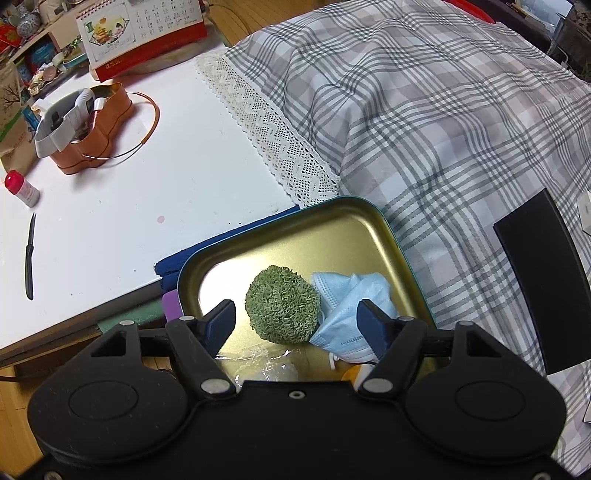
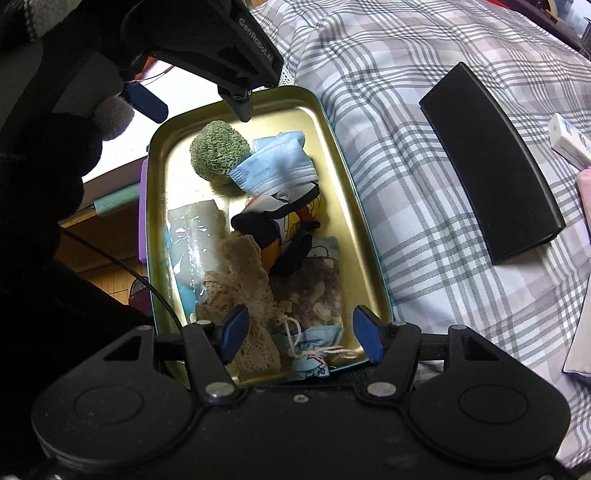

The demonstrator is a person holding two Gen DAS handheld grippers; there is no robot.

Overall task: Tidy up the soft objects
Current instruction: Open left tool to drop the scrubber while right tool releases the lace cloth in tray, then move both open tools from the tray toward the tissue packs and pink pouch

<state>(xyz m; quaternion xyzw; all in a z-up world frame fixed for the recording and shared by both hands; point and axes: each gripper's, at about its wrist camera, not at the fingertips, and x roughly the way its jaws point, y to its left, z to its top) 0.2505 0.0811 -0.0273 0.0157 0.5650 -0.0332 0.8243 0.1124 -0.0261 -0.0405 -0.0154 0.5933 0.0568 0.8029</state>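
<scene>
Left wrist view, bottom centre: left gripper (image 1: 295, 325) aimed steeply down over gold tin tray (image 1: 373, 229). Fingers (image 1: 220, 321) spread apart, nothing clamped; green scrubber (image 1: 282, 304) lying on the tray floor in the gap, touching neither pad. Blue face mask (image 1: 347, 299) against the scrubber's right side, partly behind the right-hand finger. Clear plastic wrap and an orange-white scrap barely visible at the tray's near edge, otherwise hidden by the gripper body.

Right wrist view, bottom centre: right gripper (image 2: 301, 338) over the near end of the same tray (image 2: 343, 155). Fingers (image 2: 367, 338) parted, pressing on nothing. Between and below them: beige lace piece (image 2: 240, 295) and small blue drawstring pouch (image 2: 314, 354) with white cord. Further up the frame: clear packet (image 2: 192, 236) at left, bag of brown pieces (image 2: 310, 291), black-orange-white plush toy (image 2: 277, 225), then mask (image 2: 275, 166) and scrubber (image 2: 218, 153) at the far end. Full tray contents shown in this view only. Left gripper body at upper left of the frame, tip above the scrubber.

Beyond the tray: plaid bedcover (image 1: 443, 129) with black flat case (image 2: 491, 162) at right. In the left wrist view only: white desk (image 1: 129, 184) at left carrying orange tin (image 1: 92, 133), red-capped bottle (image 1: 22, 188), black pen (image 1: 29, 254) and desk calendar (image 1: 144, 33) farthest back.
</scene>
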